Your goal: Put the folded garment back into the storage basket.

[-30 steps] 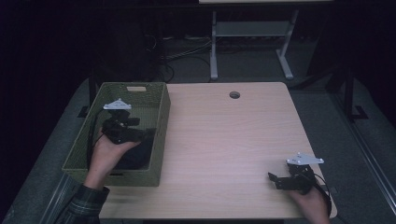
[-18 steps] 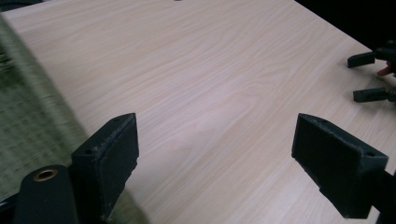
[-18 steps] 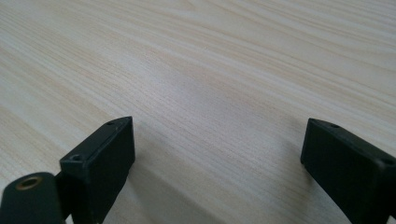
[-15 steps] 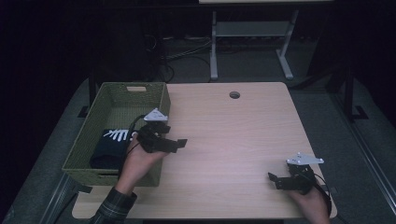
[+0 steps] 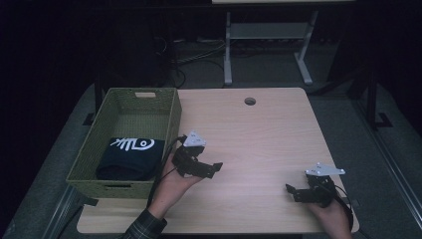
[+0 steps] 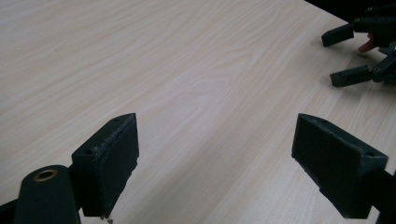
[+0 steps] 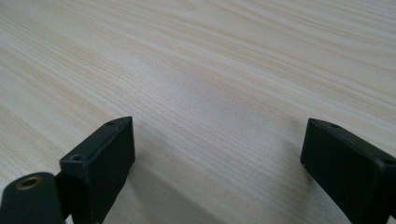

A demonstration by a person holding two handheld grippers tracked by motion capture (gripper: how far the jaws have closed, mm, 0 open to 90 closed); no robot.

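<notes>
Resting after stowing: shirt [image 5: 130, 158] in basket [image 5: 87, 149], left of frame; our left gripper [image 5: 211, 169] and right gripper [image 5: 291, 191] gape empty; next, park.

At the lower left of the high view, the basket's near wall [image 5: 107, 188] hides the lower edge of the folded dark garment [image 5: 130, 158]; its white print is too small to read.

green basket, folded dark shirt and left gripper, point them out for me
green basket [image 5: 175, 115], high view, right wall.
folded dark shirt [image 5: 130, 158], high view, middle of the cloth.
left gripper [image 5: 215, 169], high view, between its fingertips.
</notes>
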